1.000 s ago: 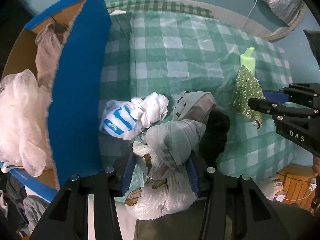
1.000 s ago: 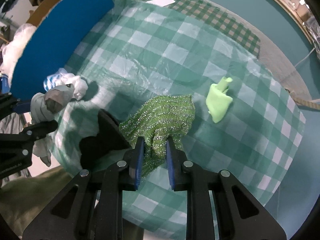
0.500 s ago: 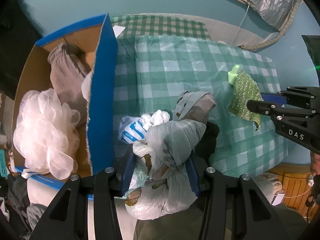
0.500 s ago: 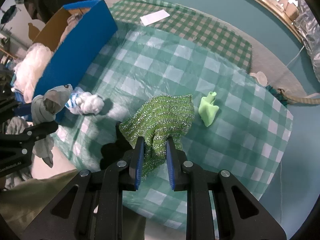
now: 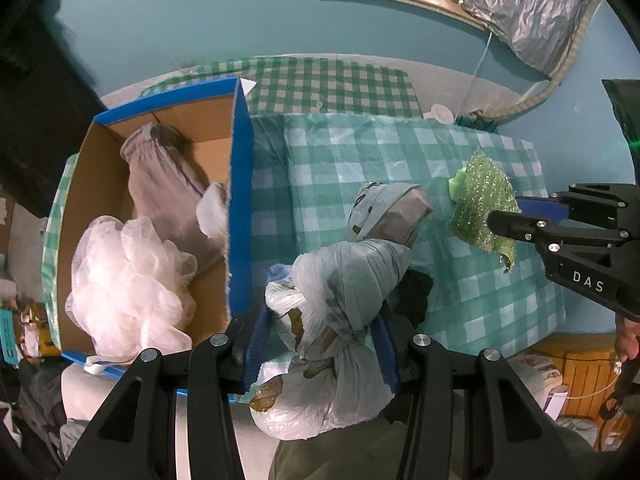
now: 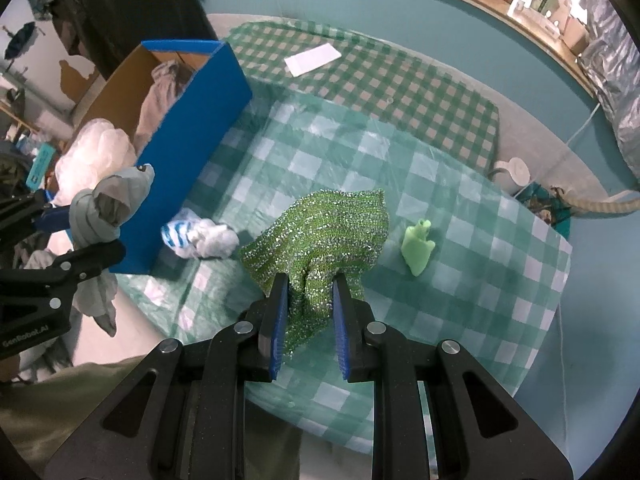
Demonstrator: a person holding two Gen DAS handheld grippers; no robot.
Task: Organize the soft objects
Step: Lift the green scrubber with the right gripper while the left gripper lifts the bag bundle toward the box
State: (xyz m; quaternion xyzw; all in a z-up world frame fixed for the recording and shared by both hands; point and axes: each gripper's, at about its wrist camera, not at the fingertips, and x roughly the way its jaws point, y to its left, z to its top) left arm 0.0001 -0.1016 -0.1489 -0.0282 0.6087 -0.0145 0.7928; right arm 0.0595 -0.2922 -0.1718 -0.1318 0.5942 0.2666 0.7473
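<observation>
Left gripper [image 5: 320, 340] is clamped on a knotted plastic bag bundle [image 5: 344, 280] whose long axis runs near-to-far, while right gripper [image 6: 308, 300] pinches a sparkly green cloth [image 6: 324, 232].

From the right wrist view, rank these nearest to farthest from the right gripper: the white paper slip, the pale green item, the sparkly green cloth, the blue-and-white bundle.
1. sparkly green cloth: pinched in the right gripper.
2. pale green item: on the tablecloth, just right of the cloth.
3. blue-and-white bundle: left, by the blue box; fairly close to the previous, but looks farther.
4. white paper slip: far end of the table.
</observation>
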